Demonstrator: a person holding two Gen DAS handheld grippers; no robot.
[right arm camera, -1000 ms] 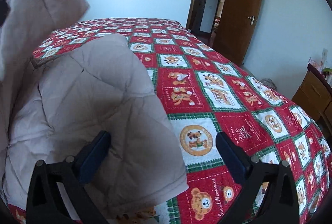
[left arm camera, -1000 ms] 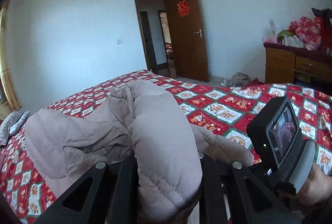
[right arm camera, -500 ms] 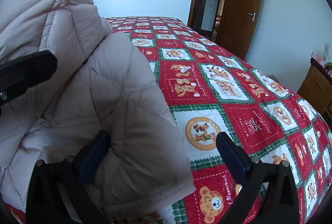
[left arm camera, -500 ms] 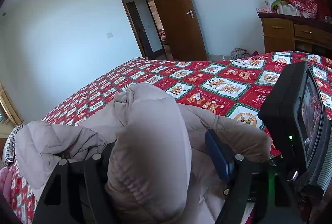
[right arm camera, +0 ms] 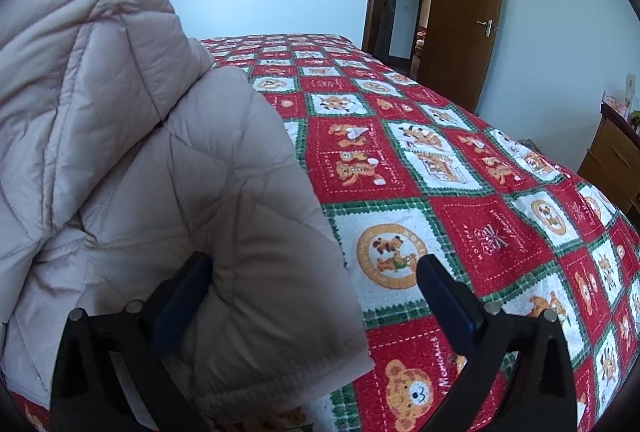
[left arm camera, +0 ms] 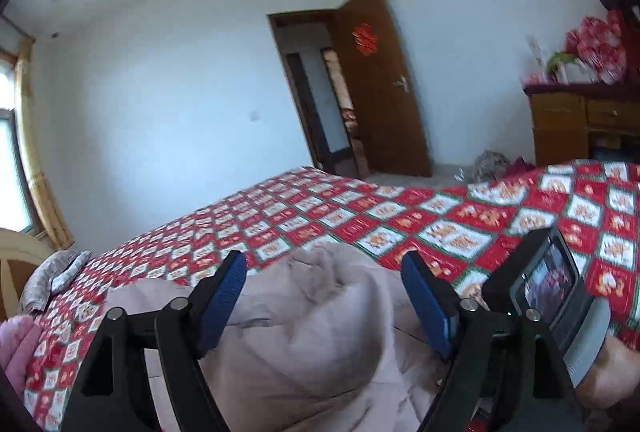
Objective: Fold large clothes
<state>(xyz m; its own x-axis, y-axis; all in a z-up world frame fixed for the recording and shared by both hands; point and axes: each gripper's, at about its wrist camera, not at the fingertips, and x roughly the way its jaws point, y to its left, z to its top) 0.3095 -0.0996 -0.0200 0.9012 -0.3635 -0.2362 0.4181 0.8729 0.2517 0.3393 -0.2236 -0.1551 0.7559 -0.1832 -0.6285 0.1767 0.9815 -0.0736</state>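
Left claw opening, pads off the puffy coat; right claw released, wide. Judgement: regrip a flat hem, press air out on bed.

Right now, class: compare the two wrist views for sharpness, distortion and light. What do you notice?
Left wrist view: motion-blurred, the padded jacket and quilt smeared. Right wrist view: crisp, the quilt's bear prints readable. Both: fisheye bending of the door, dark corners, soft daylight without harsh glare.
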